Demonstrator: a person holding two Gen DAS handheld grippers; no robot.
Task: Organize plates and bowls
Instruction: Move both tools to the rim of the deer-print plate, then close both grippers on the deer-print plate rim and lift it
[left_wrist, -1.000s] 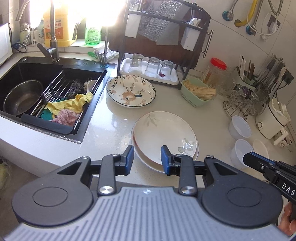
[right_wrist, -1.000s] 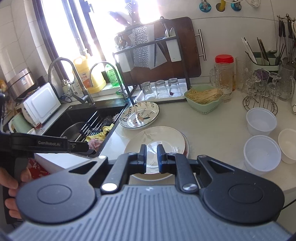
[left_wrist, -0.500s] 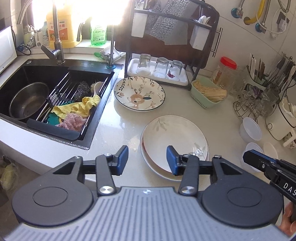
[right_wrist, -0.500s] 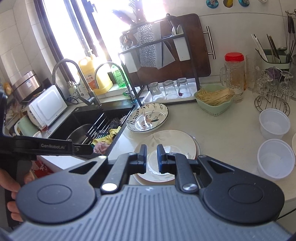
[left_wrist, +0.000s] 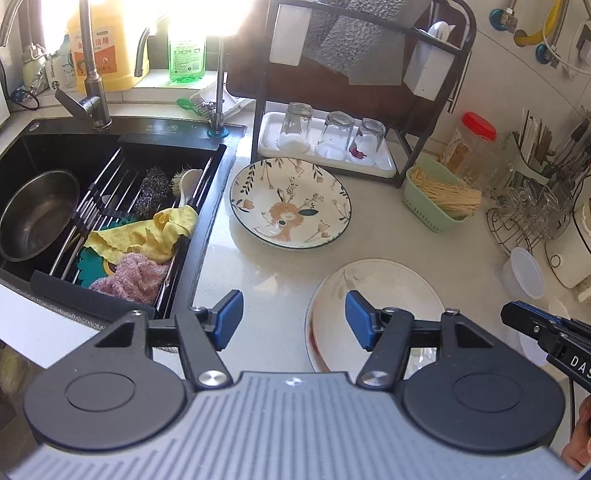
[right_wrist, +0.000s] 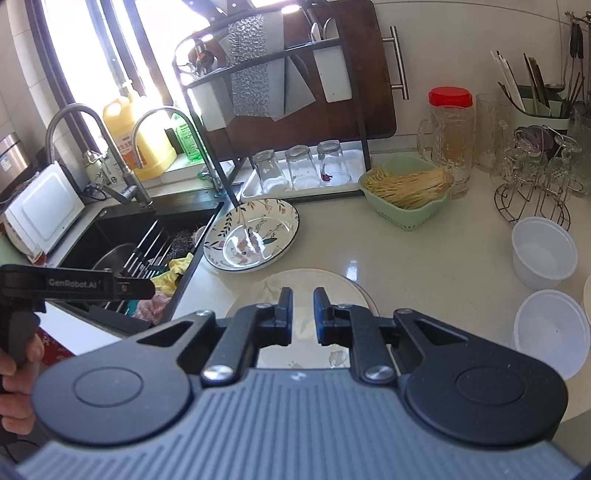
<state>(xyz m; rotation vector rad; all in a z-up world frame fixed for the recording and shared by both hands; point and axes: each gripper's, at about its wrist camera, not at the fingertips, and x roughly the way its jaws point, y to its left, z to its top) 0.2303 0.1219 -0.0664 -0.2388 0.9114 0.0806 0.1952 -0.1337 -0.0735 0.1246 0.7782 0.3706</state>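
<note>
Your left tool (left_wrist: 291, 319) hangs over the pale speckled tabletop (left_wrist: 258, 273) with its blue pads spread wide and opening further, nothing between them but bare surface and the left edge of the cream plate (left_wrist: 388, 291). That cream plate is round and glossy, with a faint grey leaf sprig near its upper left rim, and it sits on top of a second plate whose reddish-brown rim (left_wrist: 314, 343) peeks out along the lower left edge. Your right tool (right_wrist: 303, 312) is closed down to a narrow slit and grips nothing; through that slit you see only the cream plate's surface below it. Beyond the stack, nearer the drying rack (left_wrist: 332, 92), lies the floral plate (left_wrist: 290, 201): white with a dark thin rim, a ring of small leaves and flowers, and an orange rabbit-like figure in the centre; it lies flat, apart from the stack and just beside the black sink (left_wrist: 74, 177). In the right wrist view two translucent white plastic bowls (right_wrist: 545, 251) stand upright on the tabletop to the right of the stack, one behind the other and not touching, and the rim of another white dish (right_wrist: 587, 291) shows at the frame's edge beside them. A green basket of noodles (right_wrist: 406, 192) sits behind them.
</note>
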